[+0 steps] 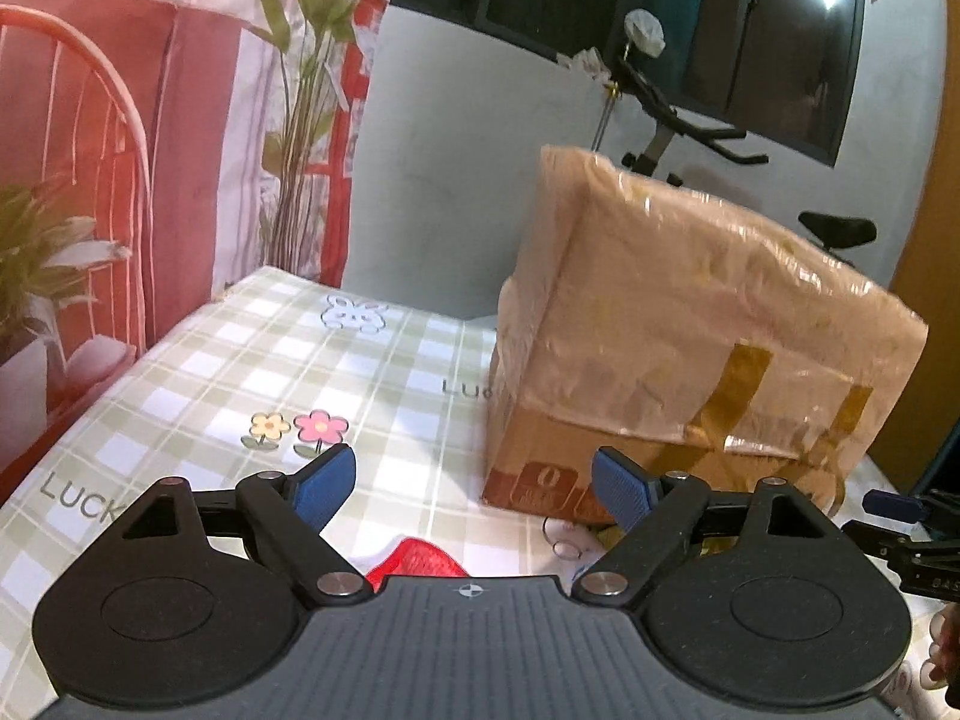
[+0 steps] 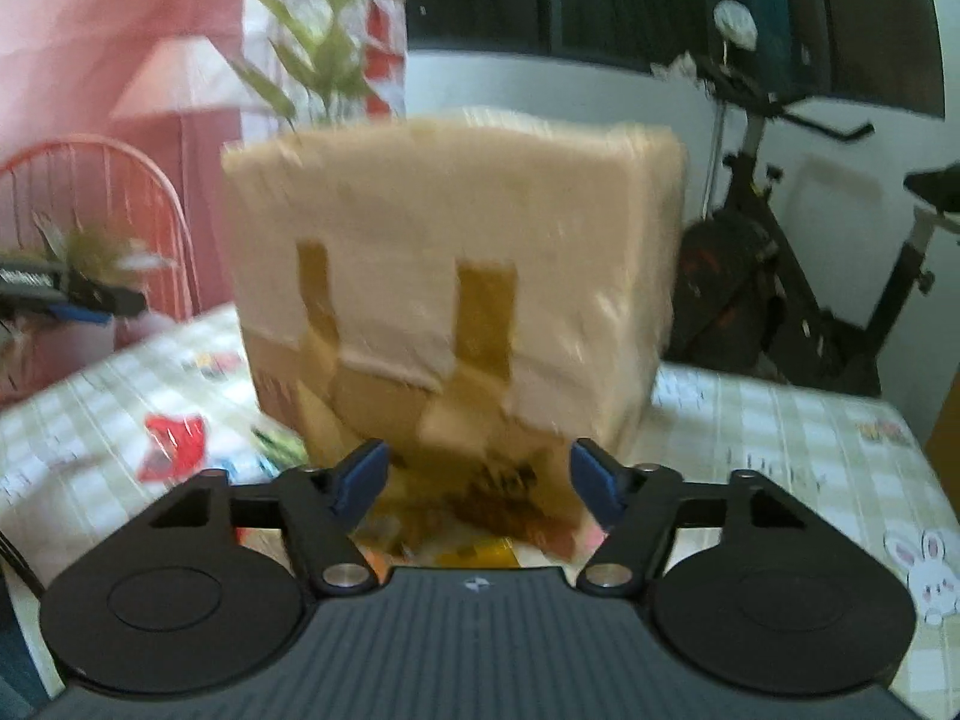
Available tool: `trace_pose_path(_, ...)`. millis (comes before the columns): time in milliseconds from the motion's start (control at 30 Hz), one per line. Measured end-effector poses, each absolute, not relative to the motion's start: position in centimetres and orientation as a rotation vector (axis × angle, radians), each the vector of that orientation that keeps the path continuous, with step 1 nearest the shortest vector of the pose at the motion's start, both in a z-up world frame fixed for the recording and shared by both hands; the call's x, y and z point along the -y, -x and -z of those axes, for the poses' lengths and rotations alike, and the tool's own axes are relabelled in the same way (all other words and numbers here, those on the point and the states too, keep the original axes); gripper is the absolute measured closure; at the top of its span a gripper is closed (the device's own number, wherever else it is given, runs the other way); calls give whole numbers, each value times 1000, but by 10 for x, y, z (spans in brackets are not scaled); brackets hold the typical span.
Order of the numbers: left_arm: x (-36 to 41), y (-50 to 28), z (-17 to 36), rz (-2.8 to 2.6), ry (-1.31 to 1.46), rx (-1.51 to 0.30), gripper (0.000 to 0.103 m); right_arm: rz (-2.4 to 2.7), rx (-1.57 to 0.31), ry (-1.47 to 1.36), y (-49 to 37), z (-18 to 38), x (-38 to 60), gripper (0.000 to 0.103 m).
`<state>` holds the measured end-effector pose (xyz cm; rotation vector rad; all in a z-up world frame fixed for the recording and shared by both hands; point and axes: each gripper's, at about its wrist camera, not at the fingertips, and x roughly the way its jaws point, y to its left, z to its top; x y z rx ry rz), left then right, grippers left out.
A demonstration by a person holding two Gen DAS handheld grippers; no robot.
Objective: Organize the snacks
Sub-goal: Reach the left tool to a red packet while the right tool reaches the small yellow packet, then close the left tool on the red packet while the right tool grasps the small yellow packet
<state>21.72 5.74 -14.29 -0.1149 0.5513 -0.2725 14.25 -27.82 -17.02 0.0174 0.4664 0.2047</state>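
The left hand-held gripper (image 1: 474, 489) and the right hand-held gripper (image 2: 477, 477) both hover with fingers apart, clamping nothing. A red snack packet (image 1: 420, 558) lies just below the left one. Just beyond both, a taped cardboard box (image 1: 690, 324) stands on the checked bench (image 1: 240, 372).

surface: checked tablecloth table (image 1: 252, 360) | on it: taped cardboard box (image 1: 690, 324), red snack packet (image 2: 174, 444)

A table cover (image 1: 252, 372) with green and white squares has a bunny (image 1: 354, 313) and two flowers (image 1: 300, 429) drawn on it. Behind stands a black exercise bike (image 2: 798, 276) (near the dark window (image 1: 630, 12)). A pink curtain (image 1: 198, 120) shows a lamp and plants.
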Motion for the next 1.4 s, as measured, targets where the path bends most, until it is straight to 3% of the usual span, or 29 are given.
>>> trace_pose_path(567,-63,-220,176,213,135,-670,28,-261,-671,40,-169,222,291,42)
trace_pose_path(733,-63,-219,187,197,158,-709,29,-285,-674,54,-175,226,288,49)
trace_pose_path(900,-65,-214,199,173,192,-754,33,-304,-657,35,-173,229,290,64)
trace_pose_path(1233,-59,-227,211,118,227,-792,36,-273,-633,33,-167,230,288,66)
trace_pose_path(1300,-54,-232,213,109,205,-782,44,-276,-632,30,-166,230,289,66)
trace_pose_path(1400,-49,-237,214,94,193,-765,50,-276,-631,29,-166,230,289,66)
